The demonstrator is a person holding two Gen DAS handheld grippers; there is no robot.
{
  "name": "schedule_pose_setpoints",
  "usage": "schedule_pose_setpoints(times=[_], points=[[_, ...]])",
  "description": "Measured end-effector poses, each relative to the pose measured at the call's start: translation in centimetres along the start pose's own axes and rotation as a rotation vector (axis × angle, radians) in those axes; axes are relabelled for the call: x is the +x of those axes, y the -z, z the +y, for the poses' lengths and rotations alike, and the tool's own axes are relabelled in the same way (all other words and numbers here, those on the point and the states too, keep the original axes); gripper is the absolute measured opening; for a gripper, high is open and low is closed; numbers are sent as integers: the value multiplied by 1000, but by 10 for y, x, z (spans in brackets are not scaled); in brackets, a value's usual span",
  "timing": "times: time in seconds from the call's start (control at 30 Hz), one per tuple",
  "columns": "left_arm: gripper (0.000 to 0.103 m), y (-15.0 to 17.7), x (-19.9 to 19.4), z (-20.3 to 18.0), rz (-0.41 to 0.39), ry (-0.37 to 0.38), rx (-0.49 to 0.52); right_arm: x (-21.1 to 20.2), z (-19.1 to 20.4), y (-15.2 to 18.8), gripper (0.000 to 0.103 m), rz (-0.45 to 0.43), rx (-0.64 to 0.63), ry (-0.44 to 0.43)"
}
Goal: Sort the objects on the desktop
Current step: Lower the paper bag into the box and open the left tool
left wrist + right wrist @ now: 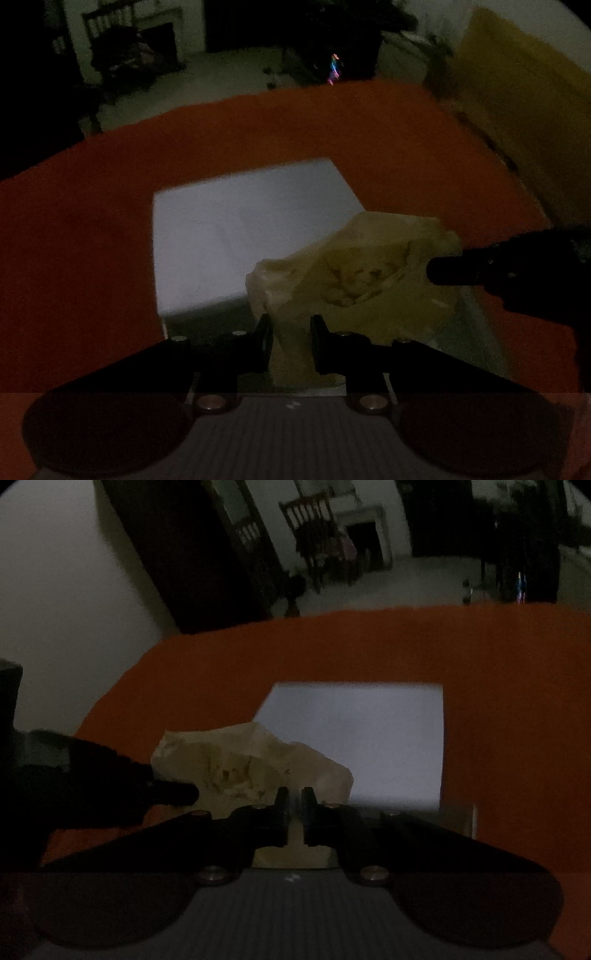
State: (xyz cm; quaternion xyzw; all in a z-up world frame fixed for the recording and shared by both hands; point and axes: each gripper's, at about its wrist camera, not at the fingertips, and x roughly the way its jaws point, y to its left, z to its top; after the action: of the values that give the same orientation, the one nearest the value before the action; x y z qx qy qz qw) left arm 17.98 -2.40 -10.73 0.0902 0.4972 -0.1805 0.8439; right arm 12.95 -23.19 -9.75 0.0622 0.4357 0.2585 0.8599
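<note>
A yellowish plastic bag [354, 273] with a printed picture hangs over a white box [240, 236] on the orange table [92, 221]. My left gripper [291, 332] is shut on the bag's near edge. My right gripper [294, 805] is shut on the other edge of the same bag [236, 764], above the near edge of the white box [369, 734]. The right gripper shows as a black shape in the left wrist view [454, 271], and the left gripper shows in the right wrist view [173, 792]. The scene is dim.
A yellow panel [524, 110] stands at the table's right edge. Beyond the orange table [480, 657] there are a wooden chair [314, 528], dark furniture and a grey floor.
</note>
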Motion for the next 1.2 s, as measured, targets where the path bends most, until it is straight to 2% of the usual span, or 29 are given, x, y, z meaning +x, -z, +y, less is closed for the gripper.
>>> schedule_pose_setpoints(times=[0.17,0.27,0.53,0.7,1.2], points=[[18,34,33,-13,125,13,6,20,-3,49,7,154,29,-19],[18,43,54,-12,160,-9,-5,39,-4,68,7,224,33,-23],[18,56,88,-25,153,-101,11,52,3,82,7,221,3,17],[18,61,99,-28,162,-119,13,56,3,83,7,225,6,60],[18,62,109,-36,173,-142,20,58,12,84,10,249,28,104]])
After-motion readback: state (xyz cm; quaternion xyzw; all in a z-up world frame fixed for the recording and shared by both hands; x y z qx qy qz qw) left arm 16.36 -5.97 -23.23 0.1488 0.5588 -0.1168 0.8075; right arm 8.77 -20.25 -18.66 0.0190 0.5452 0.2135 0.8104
